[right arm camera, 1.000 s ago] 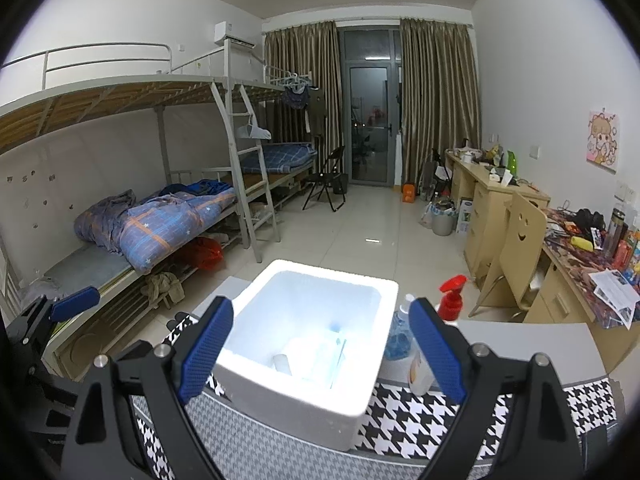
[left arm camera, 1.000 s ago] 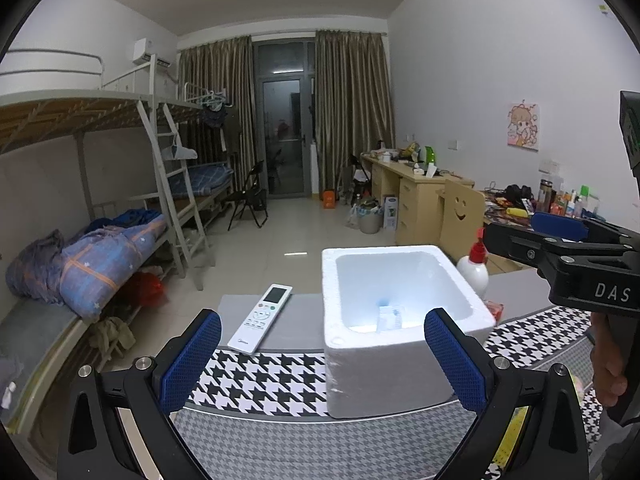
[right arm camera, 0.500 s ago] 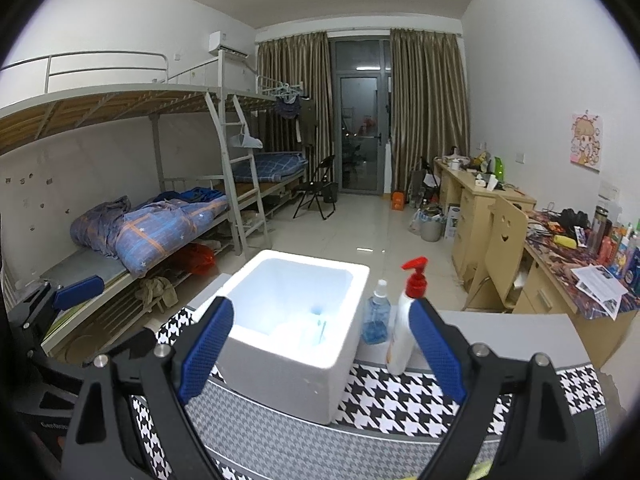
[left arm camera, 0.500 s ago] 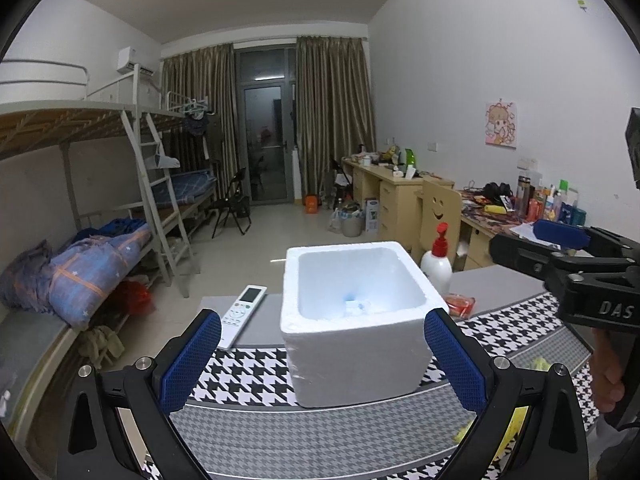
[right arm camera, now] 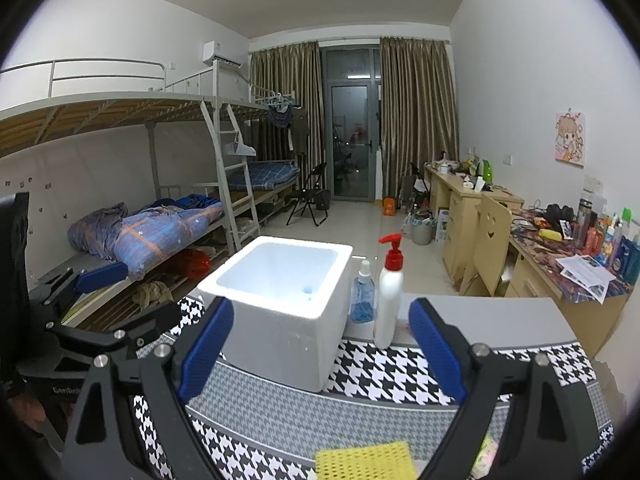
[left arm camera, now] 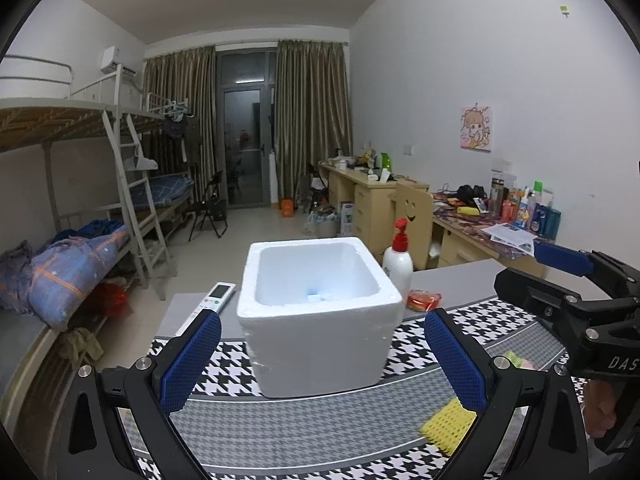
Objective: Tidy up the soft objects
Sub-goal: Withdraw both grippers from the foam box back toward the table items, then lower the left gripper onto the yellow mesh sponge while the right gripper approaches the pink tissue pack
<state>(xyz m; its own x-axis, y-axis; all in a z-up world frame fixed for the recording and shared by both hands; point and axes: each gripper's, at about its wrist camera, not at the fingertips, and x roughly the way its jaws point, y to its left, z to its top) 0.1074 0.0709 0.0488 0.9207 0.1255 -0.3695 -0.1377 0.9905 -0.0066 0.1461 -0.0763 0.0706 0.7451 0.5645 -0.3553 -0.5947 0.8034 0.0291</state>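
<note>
A white foam box (left arm camera: 318,316) stands open on the houndstooth mat (left arm camera: 280,432); it also shows in the right wrist view (right arm camera: 280,304). A small blue-white item lies on its floor. A yellow sponge (right arm camera: 366,460) lies on the mat near me, below the right gripper; it also shows at the right in the left wrist view (left arm camera: 448,428). A pale green-pink soft item (left arm camera: 516,360) lies behind it. My left gripper (left arm camera: 320,364) is open and empty, in front of the box. My right gripper (right arm camera: 320,352) is open and empty, above the sponge.
A white pump bottle with a red top (right arm camera: 390,292) and a blue bottle (right arm camera: 362,300) stand right of the box. A remote (left arm camera: 206,304) lies left of it, an orange packet (left arm camera: 424,300) behind right. Bunk beds are left, desks right.
Both grippers have drawn back from the box and risen, so the box looks smaller and farther. The yellow sponge has come into view at the near edge. Both stay open.
</note>
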